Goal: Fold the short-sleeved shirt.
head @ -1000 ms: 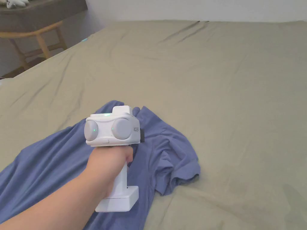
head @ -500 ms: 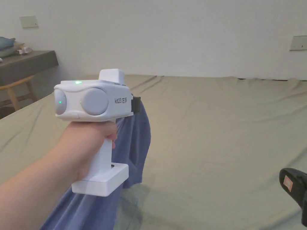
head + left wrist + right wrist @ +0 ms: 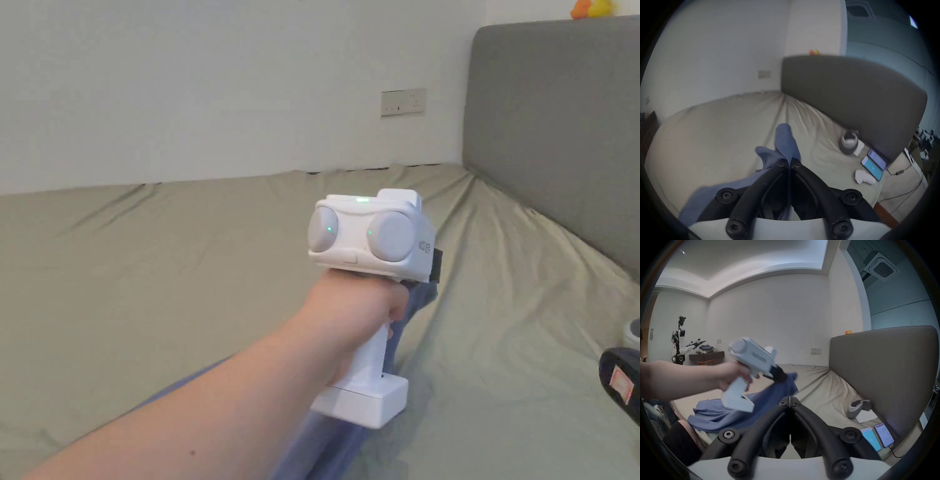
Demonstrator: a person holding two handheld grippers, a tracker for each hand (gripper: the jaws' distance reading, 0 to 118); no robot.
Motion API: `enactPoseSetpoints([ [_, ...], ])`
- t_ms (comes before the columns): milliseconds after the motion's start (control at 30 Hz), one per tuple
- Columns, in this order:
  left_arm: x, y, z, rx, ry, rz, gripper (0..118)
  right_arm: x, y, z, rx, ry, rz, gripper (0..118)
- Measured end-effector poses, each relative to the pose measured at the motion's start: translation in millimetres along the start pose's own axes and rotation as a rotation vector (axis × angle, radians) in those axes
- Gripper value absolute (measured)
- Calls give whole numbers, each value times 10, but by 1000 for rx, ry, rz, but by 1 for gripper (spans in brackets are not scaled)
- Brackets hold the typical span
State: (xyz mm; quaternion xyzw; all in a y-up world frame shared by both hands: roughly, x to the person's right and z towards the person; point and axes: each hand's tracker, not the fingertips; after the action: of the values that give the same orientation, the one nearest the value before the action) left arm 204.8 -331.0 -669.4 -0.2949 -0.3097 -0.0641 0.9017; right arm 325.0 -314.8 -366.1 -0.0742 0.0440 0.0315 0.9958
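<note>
My left gripper (image 3: pixel 789 162) was clamped on a fold of the blue shirt (image 3: pixel 786 142), holding it up off the bed (image 3: pixel 156 262). The rest of the shirt trailed down to the sheet, toward me. My right gripper (image 3: pixel 789 400) had its jaws pressed together on nothing and sat low, near the headboard (image 3: pixel 883 369) side. Two phones (image 3: pixel 877 437) lay by the headboard, screens lit.
</note>
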Motion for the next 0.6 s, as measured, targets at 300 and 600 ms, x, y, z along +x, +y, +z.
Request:
enactPoseSetpoints([
  [300, 448, -1067, -1094, -204, -94, -13, 24, 175, -407, 55, -60, -42, 11, 0],
  [600, -452, -1097, 712, 152, -59, 119, 44, 67, -485, -219, -61, 8, -70, 0],
])
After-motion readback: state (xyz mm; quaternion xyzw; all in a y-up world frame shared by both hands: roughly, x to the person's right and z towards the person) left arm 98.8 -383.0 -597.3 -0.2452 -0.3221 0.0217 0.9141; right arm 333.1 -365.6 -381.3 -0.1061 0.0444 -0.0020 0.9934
